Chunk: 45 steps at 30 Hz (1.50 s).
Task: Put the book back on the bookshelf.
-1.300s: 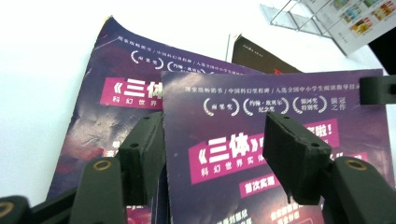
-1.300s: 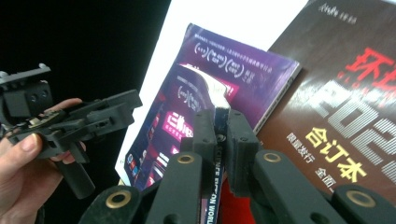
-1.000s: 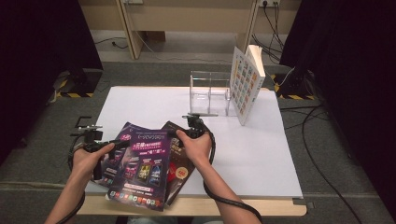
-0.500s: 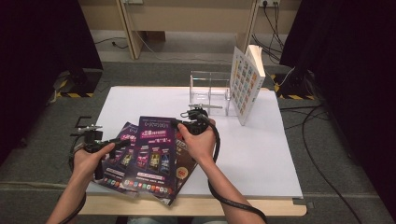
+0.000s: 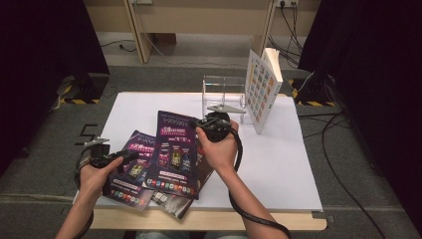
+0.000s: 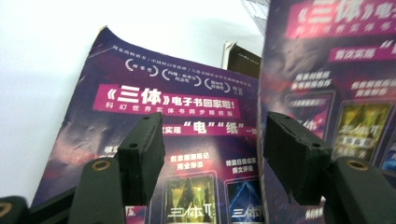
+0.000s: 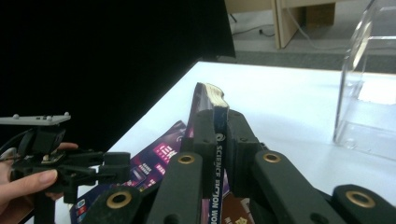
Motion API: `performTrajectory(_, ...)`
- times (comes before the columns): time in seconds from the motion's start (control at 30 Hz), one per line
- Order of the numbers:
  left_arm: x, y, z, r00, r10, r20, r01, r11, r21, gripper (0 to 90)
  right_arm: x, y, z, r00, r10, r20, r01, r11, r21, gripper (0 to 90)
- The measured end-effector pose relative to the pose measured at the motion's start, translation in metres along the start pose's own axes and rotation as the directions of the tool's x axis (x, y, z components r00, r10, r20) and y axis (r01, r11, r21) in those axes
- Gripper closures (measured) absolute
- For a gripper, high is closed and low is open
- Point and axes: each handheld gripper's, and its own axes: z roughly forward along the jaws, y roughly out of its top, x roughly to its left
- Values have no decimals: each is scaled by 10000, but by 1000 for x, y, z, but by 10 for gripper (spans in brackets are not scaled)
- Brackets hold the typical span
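Observation:
My right gripper (image 5: 197, 125) is shut on the spine of a purple magazine (image 5: 174, 149) and holds it lifted and tilted above the table. In the right gripper view the spine (image 7: 217, 140) stands upright, pinched between my right gripper (image 7: 217, 128) pads. A second purple magazine (image 5: 130, 174) lies flat near the front left. My left gripper (image 5: 130, 155) hovers over it, open. In the left gripper view the flat magazine (image 6: 187, 116) lies under my left gripper (image 6: 217, 158), nothing between its fingers, and the lifted magazine (image 6: 336, 70) hangs at the right.
A darker magazine (image 5: 201, 167) lies under the lifted one. A clear acrylic stand (image 5: 224, 92) sits at the back of the white table (image 5: 278, 164), with a colourful gridded book (image 5: 261, 89) upright at its right. The left gripper (image 7: 112, 170) also appears in the right gripper view.
My right gripper has risen and moved toward the back with the purple magazine, which now stands steeper. The left hand has stayed almost where it was.

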Motion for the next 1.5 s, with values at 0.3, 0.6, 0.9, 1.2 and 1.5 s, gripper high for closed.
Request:
performTrajectory(0.3, -1, -4, 0, 9987, 218, -461, -220, 9998, -37, 325, -3, 4, -12, 9994, -205, 290, 217, 9988, -445, 848)
performTrajectory(0.6, -2, -5, 0, 9984, 318, -470, -322, 9995, -78, 310, -6, 12, -26, 9968, -468, 644, 527, 9942, -933, 848)
performTrajectory(0.9, -3, -5, 1, 9983, 344, -468, -351, 9993, -134, 290, -10, 20, -41, 9926, -607, 1050, 748, 9878, -1366, 848)
performTrajectory(1.2, -3, -5, 2, 9982, 368, -477, -375, 9992, -129, 286, -17, 28, -56, 9869, -664, 1472, 921, 9803, -1749, 848)
performTrajectory(1.5, -3, -5, 1, 9981, 351, -502, -358, 9993, -124, 285, -23, 37, -69, 9804, -721, 1835, 1093, 9735, -2011, 848)
